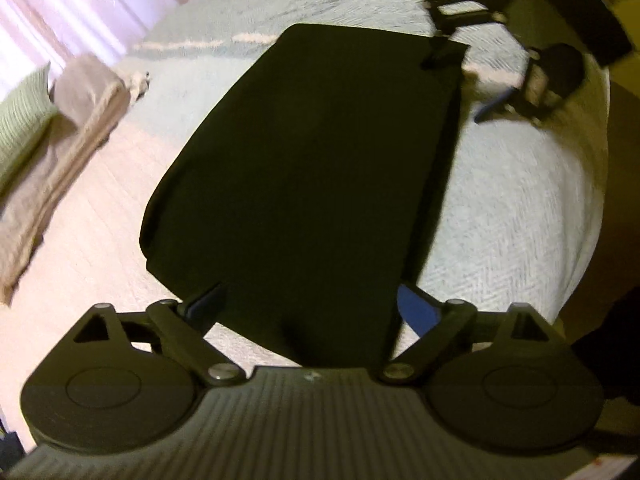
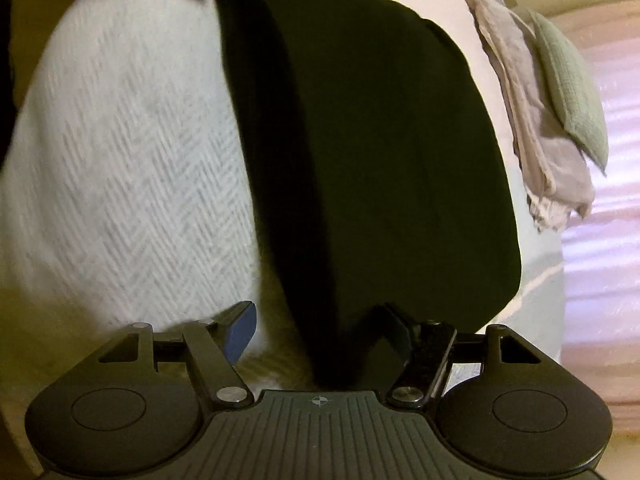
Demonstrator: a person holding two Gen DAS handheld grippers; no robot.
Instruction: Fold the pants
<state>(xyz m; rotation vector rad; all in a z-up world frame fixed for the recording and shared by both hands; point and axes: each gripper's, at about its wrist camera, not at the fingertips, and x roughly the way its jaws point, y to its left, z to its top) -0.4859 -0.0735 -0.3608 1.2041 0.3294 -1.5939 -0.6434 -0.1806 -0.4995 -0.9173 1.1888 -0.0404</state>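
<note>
So the black pants (image 1: 308,168) are lying flat on the bed (image 1: 520,208), folded into a long dark slab on a pale herringbone bedspread. Off to one side there's a taupe folded cloth (image 1: 60,168) with a green textured pillow (image 1: 20,124) right beside it, well apart from the pants, and behind those a pinkish curtain (image 1: 52,12). Nothing sits on the pants themselves.

Left claw (image 1: 310,304) is spread wide at the near end of the pants, blue pad on one side, fabric between the fingers but the pads aren't pressing on it. Right claw (image 2: 320,324) is also open at its end of the slab, the pants' edge running between its fingers, no squeeze that I can see. In the left wrist view the right claw (image 1: 476,80) shows at the far corner, blurry.

Plenty of bare bedspread either side of the pants; the bed's rounded edge drops off close to the one long side.
</note>
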